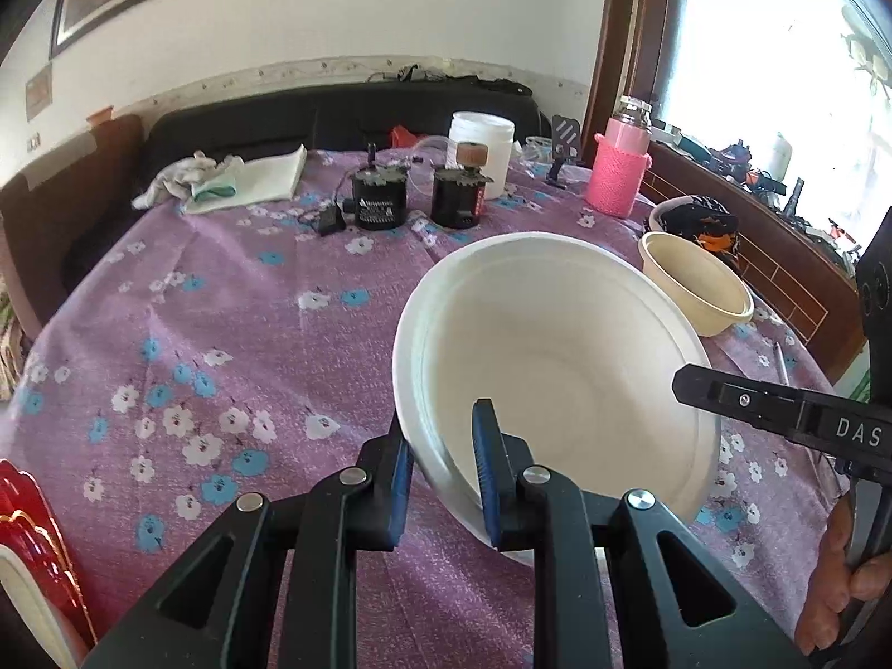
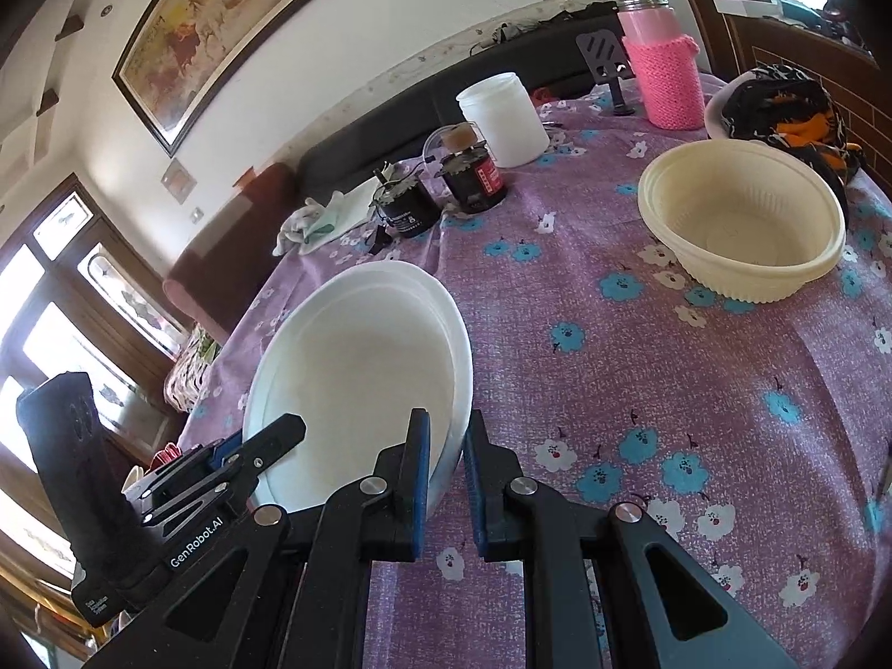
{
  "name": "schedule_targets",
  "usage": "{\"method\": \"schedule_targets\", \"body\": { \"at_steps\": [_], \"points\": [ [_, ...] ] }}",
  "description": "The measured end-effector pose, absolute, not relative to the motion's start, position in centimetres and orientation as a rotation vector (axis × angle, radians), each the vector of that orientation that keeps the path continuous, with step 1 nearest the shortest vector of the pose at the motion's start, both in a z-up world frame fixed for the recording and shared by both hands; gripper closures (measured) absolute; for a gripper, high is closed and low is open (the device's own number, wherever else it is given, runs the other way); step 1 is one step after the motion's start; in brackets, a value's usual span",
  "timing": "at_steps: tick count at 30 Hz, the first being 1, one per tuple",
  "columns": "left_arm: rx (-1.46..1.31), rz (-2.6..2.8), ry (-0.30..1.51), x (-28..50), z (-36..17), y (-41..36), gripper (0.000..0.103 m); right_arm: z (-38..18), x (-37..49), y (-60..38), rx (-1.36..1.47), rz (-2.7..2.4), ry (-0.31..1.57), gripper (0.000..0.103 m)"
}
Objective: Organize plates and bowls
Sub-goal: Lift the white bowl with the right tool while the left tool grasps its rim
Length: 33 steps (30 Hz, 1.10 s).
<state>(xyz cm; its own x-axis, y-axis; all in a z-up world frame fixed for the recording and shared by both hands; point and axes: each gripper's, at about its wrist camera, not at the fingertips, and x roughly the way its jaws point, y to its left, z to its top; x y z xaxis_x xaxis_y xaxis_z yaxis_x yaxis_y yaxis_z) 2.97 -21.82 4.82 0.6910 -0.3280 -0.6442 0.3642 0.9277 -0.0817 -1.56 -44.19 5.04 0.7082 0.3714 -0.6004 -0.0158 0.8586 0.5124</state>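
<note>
A white bowl (image 1: 557, 345) is held between both grippers above a purple flowered tablecloth (image 1: 234, 334). My left gripper (image 1: 443, 446) is shut on its near rim, one blue pad inside and one outside. In the right wrist view the same white bowl (image 2: 357, 379) looks like two nested bowls, and my right gripper (image 2: 446, 446) is shut on its opposite rim. A cream bowl (image 1: 697, 284) sits on the cloth at the right, also seen in the right wrist view (image 2: 741, 223), apparently nested as well.
At the back stand two black jars (image 1: 415, 200), a white tub (image 1: 482, 150), a pink knitted bottle (image 1: 619, 167), folded cloths (image 1: 234, 181) and a dark patterned bundle (image 1: 702, 220). A red and white dish edge (image 1: 39, 557) shows at the left. A wooden sill runs along the right.
</note>
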Motion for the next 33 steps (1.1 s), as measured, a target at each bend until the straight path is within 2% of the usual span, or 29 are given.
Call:
{"method": "schedule_targets", "body": {
  "at_steps": [18,33],
  "points": [
    [0.146,-0.297,0.585,1.7,5.5,-21.8,0.083,5.2,-1.6,-42.8,0.463,0.274,0.736,0.090],
    [0.145,-0.311,0.588,2.1,5.5,-22.2,0.079,4.7,-1.4,-43.0,0.477,0.279,0.745,0.090]
  ]
}}
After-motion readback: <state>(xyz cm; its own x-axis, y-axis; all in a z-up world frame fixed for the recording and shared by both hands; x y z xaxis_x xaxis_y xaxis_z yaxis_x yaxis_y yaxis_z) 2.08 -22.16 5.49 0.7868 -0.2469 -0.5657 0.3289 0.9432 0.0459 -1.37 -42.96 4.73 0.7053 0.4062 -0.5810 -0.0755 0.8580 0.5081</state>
